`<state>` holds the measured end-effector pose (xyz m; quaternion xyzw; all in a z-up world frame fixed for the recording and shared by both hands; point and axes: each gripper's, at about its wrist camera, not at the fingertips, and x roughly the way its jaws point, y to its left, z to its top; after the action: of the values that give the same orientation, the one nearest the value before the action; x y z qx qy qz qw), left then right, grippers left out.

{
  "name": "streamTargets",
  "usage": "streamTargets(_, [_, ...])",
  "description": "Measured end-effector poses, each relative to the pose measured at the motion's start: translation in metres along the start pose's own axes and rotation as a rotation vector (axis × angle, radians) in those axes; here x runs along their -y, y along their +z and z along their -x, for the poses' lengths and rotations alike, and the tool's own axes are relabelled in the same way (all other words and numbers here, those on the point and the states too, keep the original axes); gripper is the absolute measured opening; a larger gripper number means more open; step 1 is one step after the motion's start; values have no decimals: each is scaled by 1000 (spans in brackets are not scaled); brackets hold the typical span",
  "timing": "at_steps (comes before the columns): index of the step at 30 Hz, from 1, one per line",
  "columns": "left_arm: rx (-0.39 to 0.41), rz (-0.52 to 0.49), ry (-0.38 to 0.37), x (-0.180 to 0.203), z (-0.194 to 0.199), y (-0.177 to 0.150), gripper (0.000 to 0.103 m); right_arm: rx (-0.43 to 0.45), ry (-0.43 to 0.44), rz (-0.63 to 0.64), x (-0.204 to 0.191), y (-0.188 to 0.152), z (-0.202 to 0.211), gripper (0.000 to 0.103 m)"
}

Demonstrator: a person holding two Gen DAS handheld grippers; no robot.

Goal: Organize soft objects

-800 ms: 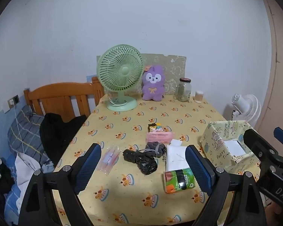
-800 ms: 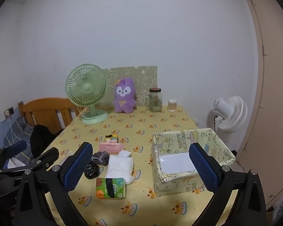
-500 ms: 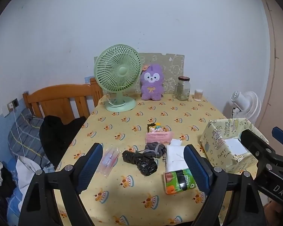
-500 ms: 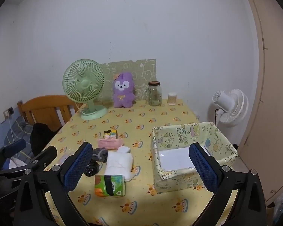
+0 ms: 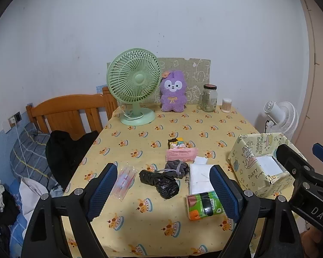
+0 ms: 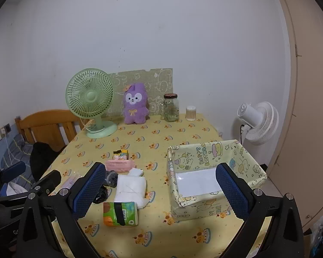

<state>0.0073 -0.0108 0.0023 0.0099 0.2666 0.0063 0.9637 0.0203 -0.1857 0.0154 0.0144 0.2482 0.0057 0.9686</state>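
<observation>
The counter (image 5: 140,232), under a yellow cake-print cloth, fills both views. At its 3 o'clock side sits the birthday-print box (image 6: 206,157), with only a white liner inside. The soft objects lie around the counter's centre, at 9 o'clock of the box: a white folded cloth (image 6: 131,188), a green tissue pack (image 6: 120,212) at 6 o'clock of it, a black bundle (image 5: 159,181), a grey pouch (image 5: 176,167) and a pink pack (image 5: 182,153).

The left gripper (image 5: 163,193) has its fingers spread wide and empty, above the counter's near edge. The right gripper (image 6: 161,191) likewise has its fingers fully apart, gripping nothing.

Compared with the earlier frames, both views sit slightly lower and closer; no object has shifted.

Only the left view shows the clear pen packet (image 5: 125,181) plainly and the bedding at 9 o'clock; only the right view shows the box's whole interior. A purple plush (image 5: 172,94) stands at 12 o'clock, beside a green fan (image 5: 133,86).
</observation>
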Motion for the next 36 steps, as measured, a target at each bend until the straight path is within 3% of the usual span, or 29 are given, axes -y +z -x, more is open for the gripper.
streamTargets(36, [11,-20,-33,8,0,-5,89,-4,17,26,-8,4,2,103])
